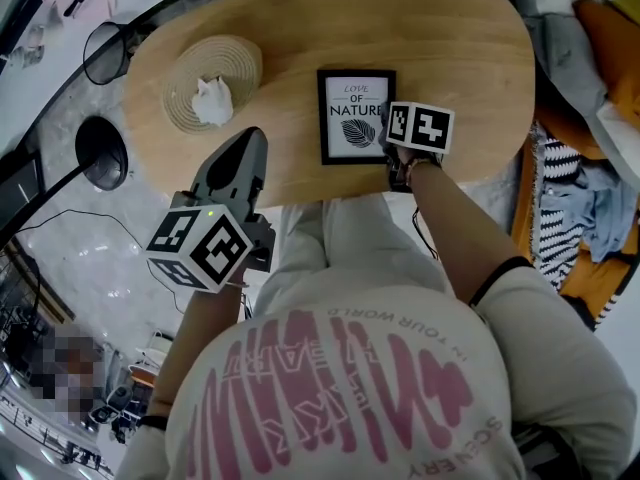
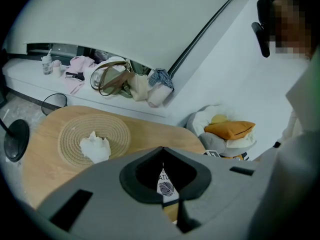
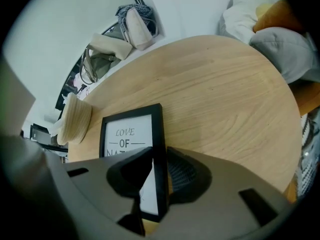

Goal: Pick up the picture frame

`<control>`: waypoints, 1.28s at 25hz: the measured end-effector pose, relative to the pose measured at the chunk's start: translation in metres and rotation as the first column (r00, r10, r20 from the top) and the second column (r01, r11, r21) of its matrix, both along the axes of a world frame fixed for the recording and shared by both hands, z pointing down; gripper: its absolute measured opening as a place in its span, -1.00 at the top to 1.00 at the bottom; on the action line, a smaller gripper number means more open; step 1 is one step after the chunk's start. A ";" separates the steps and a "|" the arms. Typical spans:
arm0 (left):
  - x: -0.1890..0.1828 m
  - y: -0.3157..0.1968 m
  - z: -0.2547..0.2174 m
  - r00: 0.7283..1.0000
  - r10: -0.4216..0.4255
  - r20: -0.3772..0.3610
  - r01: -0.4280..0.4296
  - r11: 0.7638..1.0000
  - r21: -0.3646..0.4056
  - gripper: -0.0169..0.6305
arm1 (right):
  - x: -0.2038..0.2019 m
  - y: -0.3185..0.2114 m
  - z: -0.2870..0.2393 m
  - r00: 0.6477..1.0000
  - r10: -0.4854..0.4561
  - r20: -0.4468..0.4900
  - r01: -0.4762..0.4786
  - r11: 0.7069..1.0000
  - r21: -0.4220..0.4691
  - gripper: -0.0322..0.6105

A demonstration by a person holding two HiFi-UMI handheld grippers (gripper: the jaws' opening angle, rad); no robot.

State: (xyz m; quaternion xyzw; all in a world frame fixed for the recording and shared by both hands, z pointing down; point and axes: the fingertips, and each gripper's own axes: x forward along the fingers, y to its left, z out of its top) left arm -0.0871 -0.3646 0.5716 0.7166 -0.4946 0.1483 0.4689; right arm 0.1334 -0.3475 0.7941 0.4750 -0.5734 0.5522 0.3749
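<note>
A black picture frame [image 1: 356, 116] with a "Love of Nature" print lies flat on the oval wooden table [image 1: 450, 48], close to its near edge. My right gripper [image 1: 393, 151] points steeply down at the frame's right side. In the right gripper view the frame's black right border [image 3: 159, 149] stands between the jaws of the right gripper [image 3: 159, 179], and a pad lies against each side of it. My left gripper [image 1: 250, 136] hovers over the table's near left edge, shut and holding nothing. Through the left gripper [image 2: 162, 151] only a sliver of the frame [image 2: 165, 186] shows.
A round woven mat [image 1: 240, 63] with a white crumpled object [image 1: 212, 101] sits on the table's left part. Black round stands [image 1: 100, 148] and cables are on the floor at left. Cushions and fabric [image 1: 590, 28] pile up at right. Bags [image 2: 120, 81] rest on a ledge behind.
</note>
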 end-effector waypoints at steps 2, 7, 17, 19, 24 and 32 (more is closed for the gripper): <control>0.001 0.001 -0.001 1.000 -0.001 0.000 0.001 1.000 0.001 0.94 | 0.001 0.000 0.000 1.000 0.000 0.014 0.000 1.000 -0.002 0.62; 0.004 -0.002 -0.008 1.000 0.008 -0.005 -0.008 1.000 0.010 0.94 | 0.000 -0.001 0.000 0.999 0.001 0.037 -0.001 1.000 -0.015 0.64; 0.009 0.001 -0.025 1.000 -0.028 0.008 0.028 0.999 0.023 0.94 | 0.019 0.007 -0.008 0.999 0.031 0.042 -0.027 0.995 -0.093 0.67; 0.012 -0.001 -0.030 0.999 -0.035 0.006 0.035 0.999 0.031 0.94 | 0.024 0.008 -0.010 0.998 0.047 0.046 -0.042 0.994 -0.101 0.67; 0.015 -0.004 -0.044 0.999 -0.045 0.029 0.043 0.998 0.055 0.94 | 0.035 0.001 -0.015 0.988 0.131 0.082 -0.122 0.987 -0.107 0.67; 0.018 -0.009 -0.068 0.995 -0.092 0.033 0.089 0.993 0.081 0.94 | 0.041 -0.016 -0.037 0.978 0.182 0.105 -0.174 0.982 -0.079 0.67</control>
